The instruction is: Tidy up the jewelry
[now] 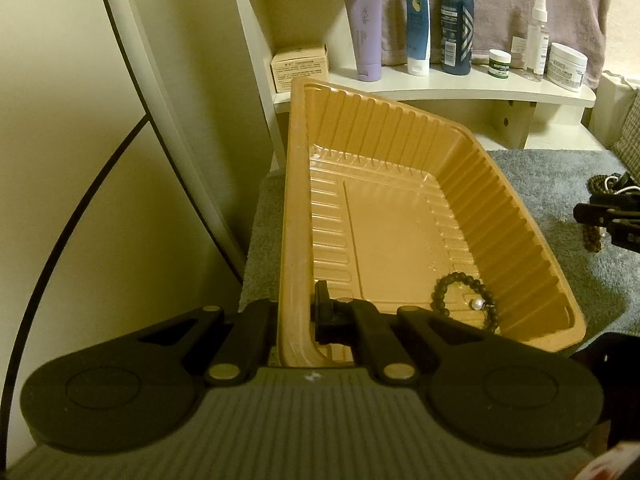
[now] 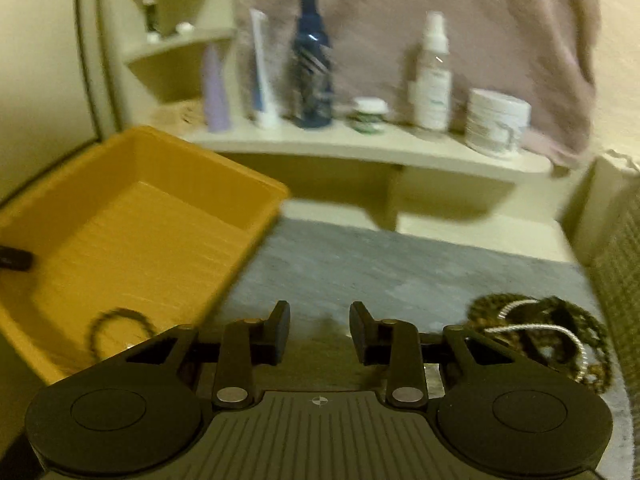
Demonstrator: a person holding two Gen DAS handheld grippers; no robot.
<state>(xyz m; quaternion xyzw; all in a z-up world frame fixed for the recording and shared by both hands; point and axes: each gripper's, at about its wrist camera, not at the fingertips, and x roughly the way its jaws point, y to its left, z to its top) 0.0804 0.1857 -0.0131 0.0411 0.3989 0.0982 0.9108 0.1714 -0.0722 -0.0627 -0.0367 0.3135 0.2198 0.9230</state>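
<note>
An orange ribbed plastic tray stands on a grey mat. My left gripper is shut on the tray's near left wall, one finger inside and one outside. A dark bead bracelet with one pearl lies in the tray's near right corner, also visible in the blurred right wrist view. My right gripper hovers over the mat just right of the tray, open with nothing between its fingers. A tangled pile of bead strands and a silver chain lies on the mat to its right.
Behind the tray a cream shelf carries tubes, a dark spray bottle, jars and a small box. A mauve towel hangs above it. A round mirror's edge stands at the left.
</note>
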